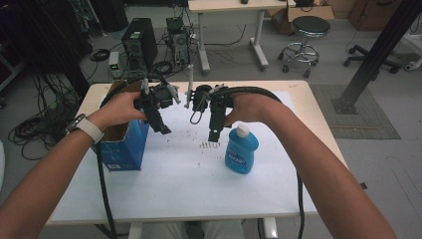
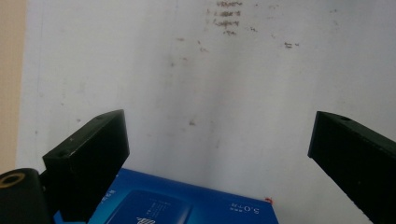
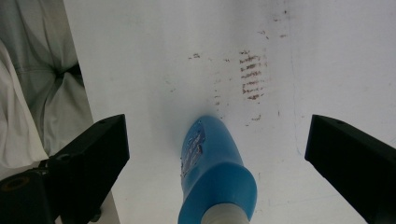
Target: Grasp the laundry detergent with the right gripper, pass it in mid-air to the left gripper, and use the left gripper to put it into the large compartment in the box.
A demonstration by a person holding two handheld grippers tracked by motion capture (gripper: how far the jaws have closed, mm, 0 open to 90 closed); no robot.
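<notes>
Blue bottle (image 1: 242, 151) upright on white bench (image 1: 174, 184), beneath right tool (image 1: 214, 133); blue box (image 1: 122, 144) left of bottle, under left tool (image 1: 164, 129). Both tools gape wide, holding nothing.

Grey floor (image 1: 249, 69) lying behind table (image 1: 308, 107); stool (image 1: 304, 40), desk (image 1: 229, 7), 2 computers (image 1: 141, 42), cables (image 1: 35, 127) standing around.

Black claws (image 1: 164, 130), black cables; white watch strap (image 1: 91, 128).

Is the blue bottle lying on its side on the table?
No, the blue bottle stands upright on the table, its white cap on top.
</notes>
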